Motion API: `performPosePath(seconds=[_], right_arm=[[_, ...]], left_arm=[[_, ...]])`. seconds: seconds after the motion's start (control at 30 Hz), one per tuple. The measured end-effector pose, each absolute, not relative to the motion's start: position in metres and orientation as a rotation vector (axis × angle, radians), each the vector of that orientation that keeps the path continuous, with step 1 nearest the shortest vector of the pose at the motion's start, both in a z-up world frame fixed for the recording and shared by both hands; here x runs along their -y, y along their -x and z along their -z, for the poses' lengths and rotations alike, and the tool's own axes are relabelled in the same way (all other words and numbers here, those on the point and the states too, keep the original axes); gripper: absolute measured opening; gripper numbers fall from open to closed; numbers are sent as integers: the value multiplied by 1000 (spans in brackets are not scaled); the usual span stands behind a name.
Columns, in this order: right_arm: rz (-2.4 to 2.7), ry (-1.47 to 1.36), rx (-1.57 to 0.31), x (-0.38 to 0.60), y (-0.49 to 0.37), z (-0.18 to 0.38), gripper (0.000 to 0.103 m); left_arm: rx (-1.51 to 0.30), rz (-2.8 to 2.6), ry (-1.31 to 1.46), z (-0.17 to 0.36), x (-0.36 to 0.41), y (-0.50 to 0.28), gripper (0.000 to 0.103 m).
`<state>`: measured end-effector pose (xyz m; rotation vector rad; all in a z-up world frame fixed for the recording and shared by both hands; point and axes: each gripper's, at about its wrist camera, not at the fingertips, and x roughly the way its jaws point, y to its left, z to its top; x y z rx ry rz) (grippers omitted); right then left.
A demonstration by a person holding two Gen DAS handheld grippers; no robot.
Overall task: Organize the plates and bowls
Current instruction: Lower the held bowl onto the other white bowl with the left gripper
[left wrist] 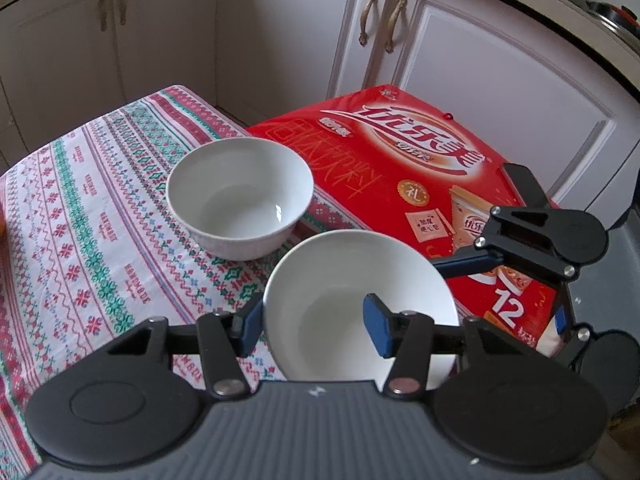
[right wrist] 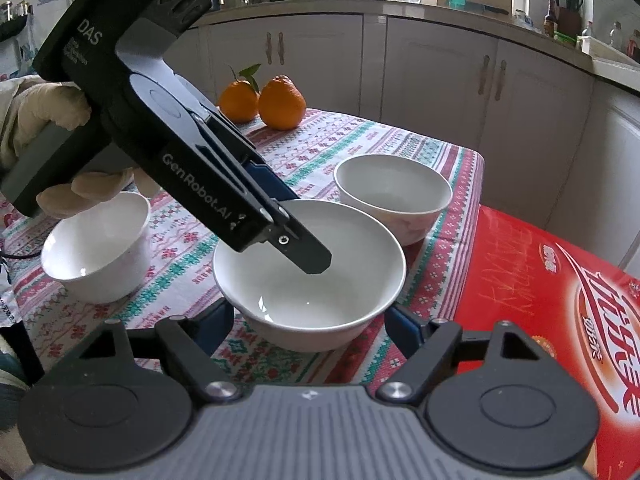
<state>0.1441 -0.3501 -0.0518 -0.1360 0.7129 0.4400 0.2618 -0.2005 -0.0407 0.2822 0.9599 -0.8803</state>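
My left gripper (left wrist: 316,326) straddles the near rim of a white bowl (left wrist: 340,280), one finger outside and one inside; the bowl looks pinched and tilted. In the right wrist view this bowl (right wrist: 308,276) is in the middle with the left gripper's finger (right wrist: 312,258) inside it. My right gripper (right wrist: 308,328) is open, its fingers on either side of the same bowl, apart from it. A second white bowl (left wrist: 240,196) (right wrist: 394,196) stands behind. A third white bowl (right wrist: 96,246) stands at the left.
A red carton (left wrist: 420,172) (right wrist: 552,300) lies against the table's right side. Two oranges (right wrist: 262,102) sit at the far end of the patterned tablecloth (left wrist: 80,200). White kitchen cabinets (left wrist: 300,32) stand behind.
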Motion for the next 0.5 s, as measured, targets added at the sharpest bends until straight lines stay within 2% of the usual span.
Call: performPosePath(seconds=[0.5], right_arm=[[-496, 173, -699, 316, -126, 24, 86]], left_arm=[[-903, 849, -243, 10, 157, -230, 52]])
